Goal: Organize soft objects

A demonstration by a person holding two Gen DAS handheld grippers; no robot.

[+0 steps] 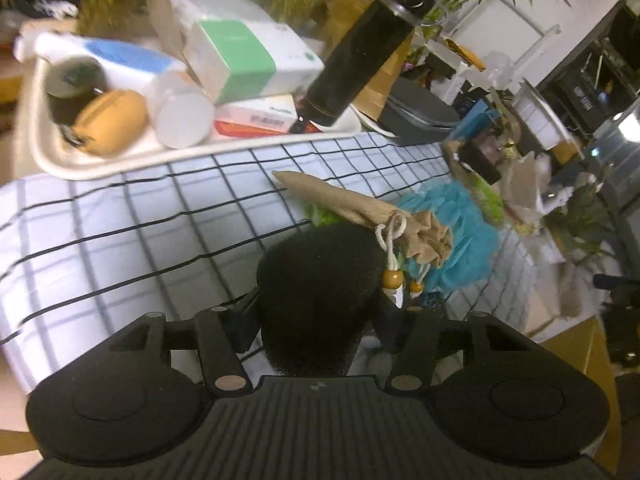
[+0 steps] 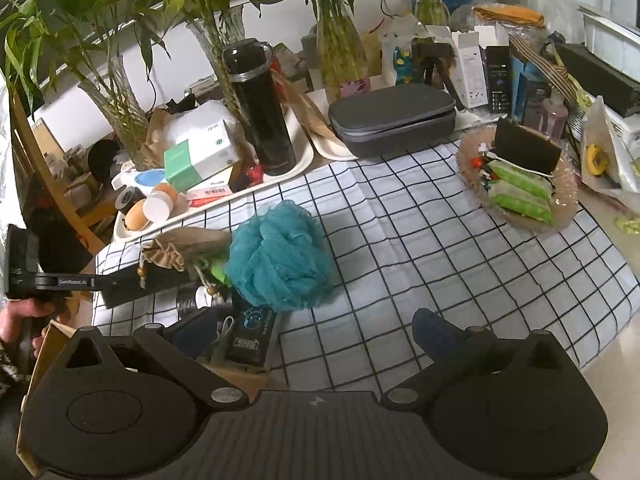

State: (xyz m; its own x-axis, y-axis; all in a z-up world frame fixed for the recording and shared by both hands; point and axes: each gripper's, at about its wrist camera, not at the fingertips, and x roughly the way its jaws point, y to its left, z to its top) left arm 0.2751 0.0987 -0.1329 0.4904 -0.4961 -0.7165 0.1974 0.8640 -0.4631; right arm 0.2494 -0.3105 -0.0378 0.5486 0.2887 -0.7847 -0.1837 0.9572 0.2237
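Note:
My left gripper point(image 1: 316, 308) is shut on a black foam sponge point(image 1: 316, 288) and holds it over the checked cloth point(image 1: 120, 232). In the right wrist view the same sponge point(image 2: 144, 282) shows as a dark slab held by the left gripper point(image 2: 120, 280). A tan drawstring pouch point(image 1: 360, 208) lies just beyond it, also seen in the right wrist view point(image 2: 180, 246). A teal mesh bath pouf point(image 1: 456, 232) sits next to the pouch; it is large in the right wrist view point(image 2: 280, 256). My right gripper point(image 2: 308, 336) is open and empty, low before the pouf.
A white tray point(image 2: 304, 160) holds a black flask point(image 2: 256, 108), boxes and small jars. A grey zip case point(image 2: 392, 118) sits behind. A glass plate point(image 2: 568, 200) with green packs and a dark sponge stands at right. Vases with bamboo line the back. A cardboard box point(image 2: 240, 376) lies under my right gripper.

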